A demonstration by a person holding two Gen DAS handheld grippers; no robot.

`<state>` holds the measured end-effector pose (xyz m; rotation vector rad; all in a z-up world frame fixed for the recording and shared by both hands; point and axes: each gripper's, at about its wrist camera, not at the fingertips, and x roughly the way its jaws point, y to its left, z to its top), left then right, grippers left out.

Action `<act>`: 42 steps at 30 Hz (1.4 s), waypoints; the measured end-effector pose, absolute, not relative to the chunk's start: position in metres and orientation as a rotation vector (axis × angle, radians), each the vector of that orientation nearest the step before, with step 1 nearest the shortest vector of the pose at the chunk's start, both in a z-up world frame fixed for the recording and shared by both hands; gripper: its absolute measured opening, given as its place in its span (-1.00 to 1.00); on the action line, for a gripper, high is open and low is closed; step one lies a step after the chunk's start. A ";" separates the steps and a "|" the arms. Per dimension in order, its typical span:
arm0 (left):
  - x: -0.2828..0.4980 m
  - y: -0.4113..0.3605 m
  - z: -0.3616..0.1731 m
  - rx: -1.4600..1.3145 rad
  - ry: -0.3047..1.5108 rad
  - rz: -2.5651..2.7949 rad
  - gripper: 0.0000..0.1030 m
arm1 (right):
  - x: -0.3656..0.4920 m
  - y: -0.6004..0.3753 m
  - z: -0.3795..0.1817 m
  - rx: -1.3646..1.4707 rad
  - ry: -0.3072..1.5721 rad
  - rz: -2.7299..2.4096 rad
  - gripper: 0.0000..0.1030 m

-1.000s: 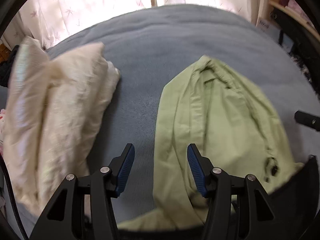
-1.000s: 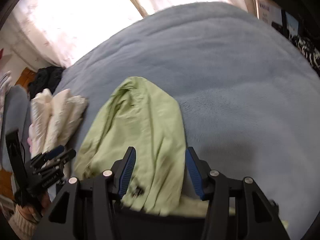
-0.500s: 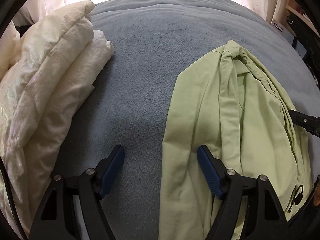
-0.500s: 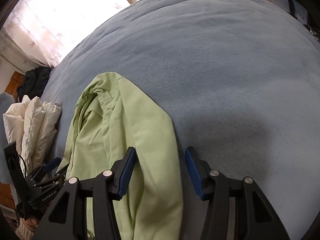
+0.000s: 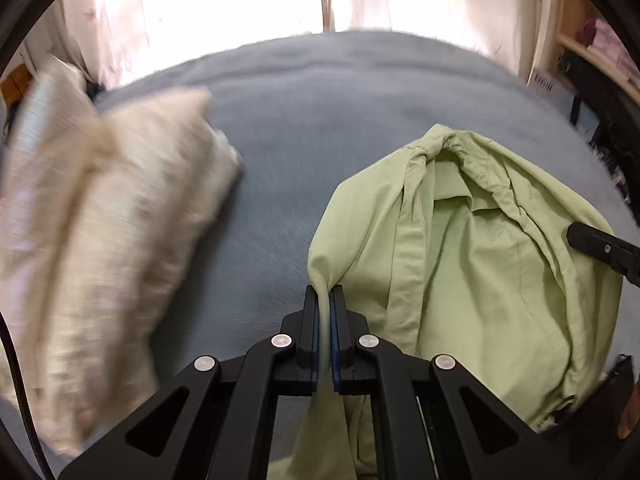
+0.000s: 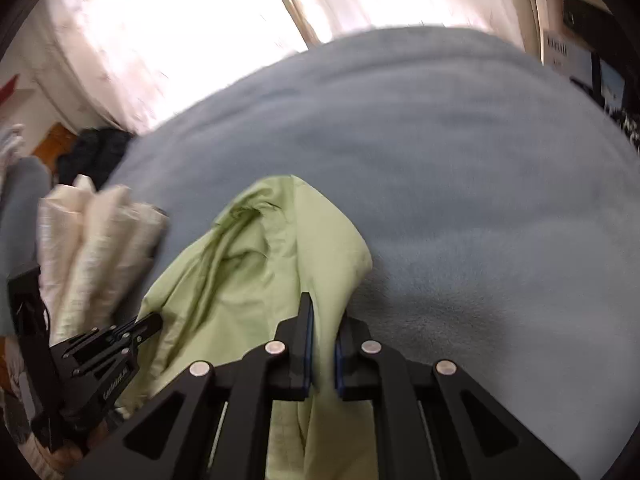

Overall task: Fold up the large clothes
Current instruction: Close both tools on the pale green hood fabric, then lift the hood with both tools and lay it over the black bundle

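Whereas half a second earlier both pairs of fingers stood apart over the cloth, we now had the green shirt (image 5: 480,264) pinched at two edges. It lay crumpled on the blue blanket (image 5: 320,120) of the bed, collar end away from us, its near edges raised off the bedding. Our left gripper (image 5: 325,312) had its fingers clamped on the shirt's left edge, a fold of cloth rising between the pads. Our right gripper (image 6: 322,320) had its fingers closed on the right edge, fabric draping down between them. We judged that the grasping step was complete and that lifting and spreading the garment could follow; nothing was yet folded. To the left of the shirt, apart from it, lay the cream bedding (image 5: 100,220), blurred by camera motion. Beyond the bed hung the pale curtains (image 5: 200,8), brightly backlit. A dark bundle (image 6: 96,152) sat at the far left bed corner in the right wrist view.
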<state>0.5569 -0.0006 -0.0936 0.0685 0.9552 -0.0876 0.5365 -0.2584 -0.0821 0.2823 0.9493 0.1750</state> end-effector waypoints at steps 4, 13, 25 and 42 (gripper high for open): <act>0.523 0.016 -0.055 0.048 0.894 -0.126 -0.96 | 0.497 -0.255 -0.038 0.272 0.847 0.240 -0.85; 0.402 0.074 -0.032 -0.063 0.864 -0.222 -0.96 | 0.371 -0.239 0.012 0.194 0.742 0.348 -0.78; 0.299 0.105 -0.088 -0.103 1.091 -0.238 -0.96 | 0.242 -0.239 -0.066 0.155 1.086 0.250 -0.44; 0.183 0.070 -0.051 -0.006 1.068 -0.325 -0.29 | 0.128 -0.206 -0.051 0.242 1.083 0.386 -0.23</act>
